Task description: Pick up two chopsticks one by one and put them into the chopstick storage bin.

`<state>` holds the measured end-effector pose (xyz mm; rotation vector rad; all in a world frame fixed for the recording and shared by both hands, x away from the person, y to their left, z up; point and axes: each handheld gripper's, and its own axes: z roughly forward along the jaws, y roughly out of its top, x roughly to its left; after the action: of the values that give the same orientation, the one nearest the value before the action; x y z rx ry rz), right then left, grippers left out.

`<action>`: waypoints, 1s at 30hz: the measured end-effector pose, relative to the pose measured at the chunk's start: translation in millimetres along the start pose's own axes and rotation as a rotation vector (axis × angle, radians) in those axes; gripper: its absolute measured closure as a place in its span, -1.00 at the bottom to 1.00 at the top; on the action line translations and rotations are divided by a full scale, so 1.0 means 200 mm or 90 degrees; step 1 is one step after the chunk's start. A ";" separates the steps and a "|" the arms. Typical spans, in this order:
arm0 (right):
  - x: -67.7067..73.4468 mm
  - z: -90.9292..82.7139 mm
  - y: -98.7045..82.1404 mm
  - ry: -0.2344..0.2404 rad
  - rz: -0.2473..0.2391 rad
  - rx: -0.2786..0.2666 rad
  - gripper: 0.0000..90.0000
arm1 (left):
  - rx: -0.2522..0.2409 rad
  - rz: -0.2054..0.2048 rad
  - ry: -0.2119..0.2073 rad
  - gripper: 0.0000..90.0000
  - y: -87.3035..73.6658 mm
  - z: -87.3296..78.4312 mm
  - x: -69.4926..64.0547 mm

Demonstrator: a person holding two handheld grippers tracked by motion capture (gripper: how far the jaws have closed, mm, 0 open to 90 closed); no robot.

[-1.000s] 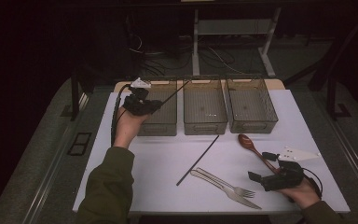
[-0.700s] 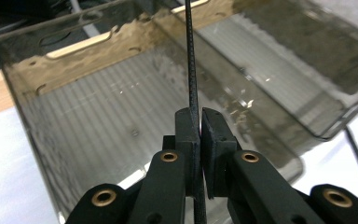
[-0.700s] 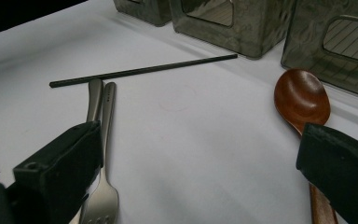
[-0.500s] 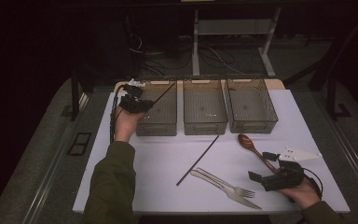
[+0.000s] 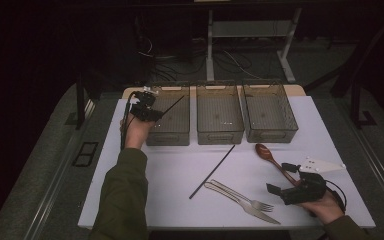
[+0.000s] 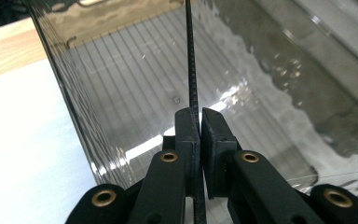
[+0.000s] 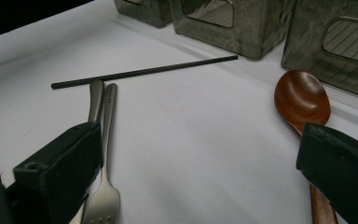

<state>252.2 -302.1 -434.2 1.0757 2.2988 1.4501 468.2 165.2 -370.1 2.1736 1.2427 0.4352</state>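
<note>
While the right gripper (image 5: 286,186) rests wide open at the near edge of the white table (image 5: 180,170), between the fork (image 7: 103,140) and the wooden spoon (image 7: 303,100), the left gripper (image 5: 147,109) farther off clamps a black chopstick (image 6: 191,65) slanting over the leftmost clear bin (image 5: 172,117).

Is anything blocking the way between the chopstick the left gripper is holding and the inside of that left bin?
Nothing visible does. The left gripper grips the black chopstick, which already slants over the open, empty left bin.
</note>
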 end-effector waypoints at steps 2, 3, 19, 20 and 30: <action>0.00 0.00 0.00 0.001 0.002 -0.001 -0.98 | 0.005 0.003 0.000 0.90 0.00 0.02 -0.01; 0.00 0.00 0.00 0.002 0.002 -0.001 -0.98 | 0.010 0.007 0.002 0.90 0.00 0.03 -0.01; 0.00 0.00 0.00 0.002 0.001 -0.001 -0.98 | 0.018 0.017 0.009 0.77 -0.01 0.05 0.00; 0.00 0.00 0.00 0.002 0.001 -0.002 -0.98 | 0.011 0.016 0.007 0.77 -0.01 0.04 0.00; 0.00 0.00 0.00 0.000 0.000 -0.001 -0.98 | -0.050 0.032 -0.026 0.38 0.00 -0.07 -0.02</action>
<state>252.1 -302.3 -434.0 1.0757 2.2969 1.4532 457.4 166.0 -359.5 2.1403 1.1320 0.4516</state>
